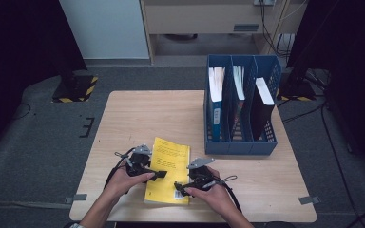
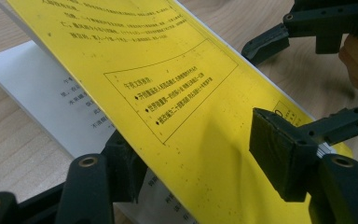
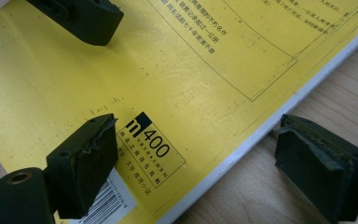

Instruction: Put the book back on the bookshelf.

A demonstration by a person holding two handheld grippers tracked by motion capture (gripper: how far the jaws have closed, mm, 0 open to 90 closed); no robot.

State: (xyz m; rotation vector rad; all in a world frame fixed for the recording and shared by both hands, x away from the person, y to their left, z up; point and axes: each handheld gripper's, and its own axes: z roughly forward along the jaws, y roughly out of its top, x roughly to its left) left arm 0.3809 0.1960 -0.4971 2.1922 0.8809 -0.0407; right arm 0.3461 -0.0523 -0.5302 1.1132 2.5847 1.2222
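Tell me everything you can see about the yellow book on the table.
The yellow book is a thin paperback lying near the front edge of the wooden table, back cover up, with black print, a boxed text panel and a barcode sticker at one corner. Its yellow cover is lifted on one side, exposing a white printed page. The left gripper has one jaw under that cover and one above. The right gripper straddles the opposite edge, jaws open.

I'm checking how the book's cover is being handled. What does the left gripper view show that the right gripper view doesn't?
Left gripper view: the yellow cover lifted off a white printed page, the left claw straddling it. Right gripper view: a barcode and the right claw astride the book's edge, one jaw over bare table. Both: the yellow cover's boxed text and wood.
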